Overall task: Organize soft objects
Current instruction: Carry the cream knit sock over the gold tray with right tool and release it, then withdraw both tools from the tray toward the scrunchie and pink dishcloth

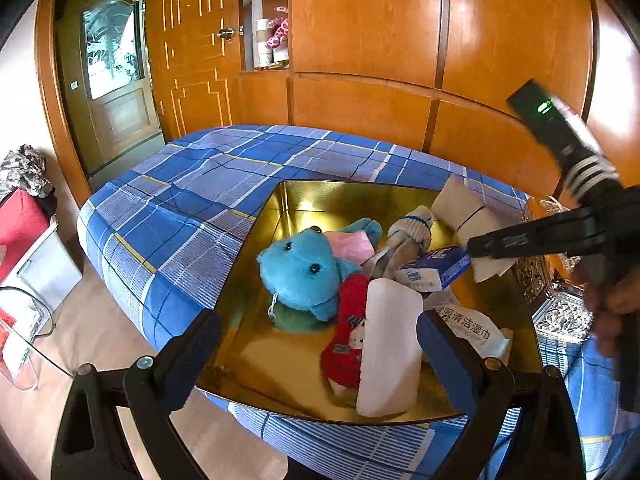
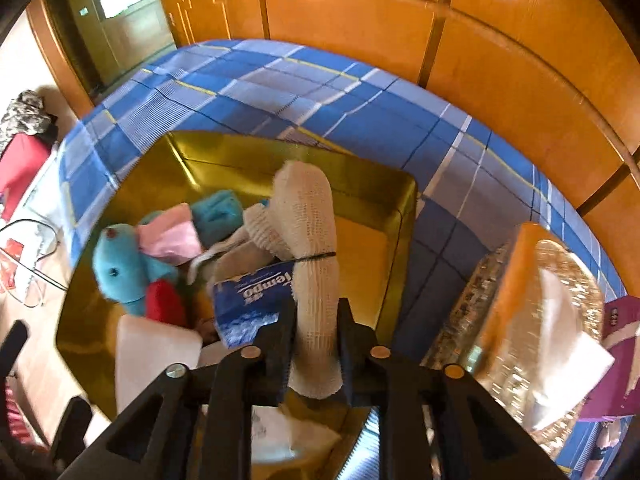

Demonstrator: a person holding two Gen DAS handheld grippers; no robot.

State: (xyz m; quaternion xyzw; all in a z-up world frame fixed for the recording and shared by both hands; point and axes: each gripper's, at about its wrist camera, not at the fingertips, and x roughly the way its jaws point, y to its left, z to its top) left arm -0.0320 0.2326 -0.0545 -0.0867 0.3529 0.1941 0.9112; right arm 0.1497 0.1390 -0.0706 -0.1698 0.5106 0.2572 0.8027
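We held the right claw (image 2: pixel 314 344) clamped on a banded white knit glove bundle (image 2: pixel 308 240), raised over the gold tray (image 1: pixel 280 196) on the plaid bed (image 1: pixel 192 184). The left claw (image 1: pixel 318 340) stood wide at the tray's near rim. The blue plush (image 1: pixel 298 270), tissue pack (image 1: pixel 434 268) and wipes crowded the right half; the tray's left floor lay bare.

— Where does everything sit?
— The tray (image 1: pixel 256 360) lies on the bed (image 1: pixel 180 200). In it, the plush toy (image 1: pixel 298 270) is left, the tissue pack (image 1: pixel 436 270) right, the rolled cloth (image 2: pixel 306 240) behind that.
— And beside it?
— An ornate box (image 1: pixel 560 312), right of the tray.
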